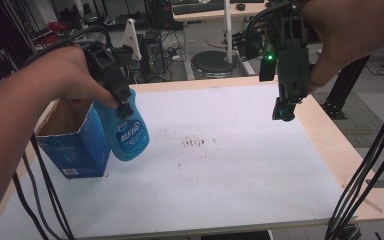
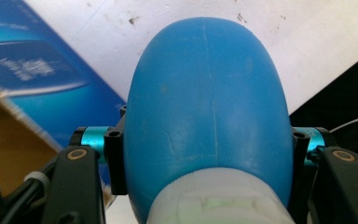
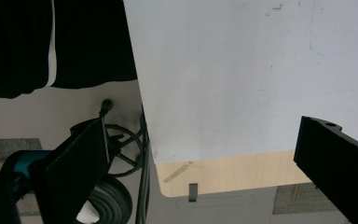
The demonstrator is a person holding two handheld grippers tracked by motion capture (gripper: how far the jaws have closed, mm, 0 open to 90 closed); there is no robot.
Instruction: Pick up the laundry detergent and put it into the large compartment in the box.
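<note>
My left gripper [image 1: 125,102] is shut on a blue plastic bottle [image 1: 128,134] near its top, and the bottle hangs clear above the white table mat [image 1: 230,165]. In the left gripper view the bottle's rounded blue body [image 2: 205,102] sits between the jaws of the left gripper [image 2: 207,156], with its white cap end nearest the camera. An open-topped blue cardboard box [image 1: 75,150] stands just left of the bottle, and its side [image 2: 32,70] lies below the bottle. My right gripper [image 1: 284,111] is held high over the table's right part, pointing down. Its jaws stand open and empty [image 3: 205,154].
Dark smudges [image 1: 194,142] mark the middle of the mat. The wooden table edge [image 1: 330,145] runs along the right and far sides. Black cables [image 1: 365,185] hang at the lower right. Beyond the table stand a round black base [image 1: 212,62] and a desk.
</note>
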